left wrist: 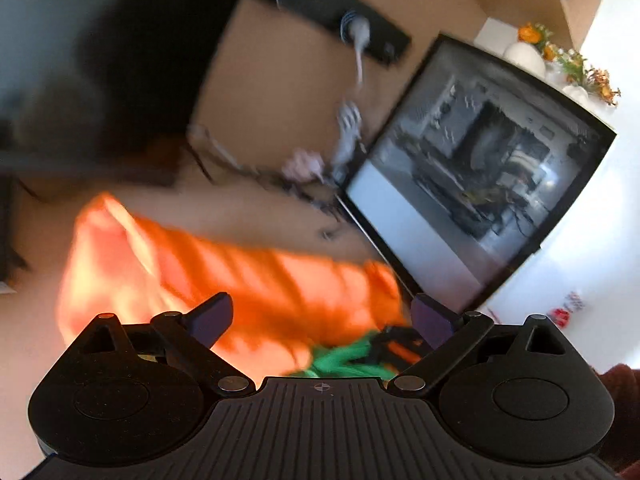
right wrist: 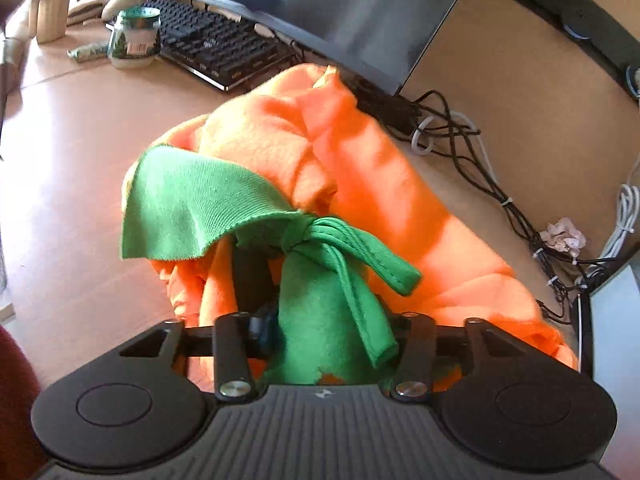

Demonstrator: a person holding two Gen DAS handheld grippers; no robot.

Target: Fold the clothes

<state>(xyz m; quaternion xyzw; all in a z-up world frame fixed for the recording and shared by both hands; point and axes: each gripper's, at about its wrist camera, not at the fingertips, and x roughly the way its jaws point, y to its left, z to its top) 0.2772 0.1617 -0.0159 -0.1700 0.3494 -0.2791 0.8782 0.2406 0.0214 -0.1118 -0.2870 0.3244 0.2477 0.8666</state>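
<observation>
Two claws: one per hand.
Left claw (left wrist: 322, 316): jaws spread wide, empty.
Right claw (right wrist: 324, 328): jaws parted, green fabric (right wrist: 320, 320) between them.
Orange garment (right wrist: 360, 184): heaped on bench (right wrist: 80, 160).

The left gripper (left wrist: 322, 316) hangs above the cloth (left wrist: 224, 280), fingers spread wide and empty. The right gripper (right wrist: 324, 320) tilts down, fingers parted around the cloth's green part (right wrist: 328, 320).

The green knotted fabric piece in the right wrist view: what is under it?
Under the green knotted fabric piece, the crumpled orange fleece garment shows, lying on the tan wooden desk. The right gripper fingers are mostly covered by green cloth, so contact is unclear.
</observation>
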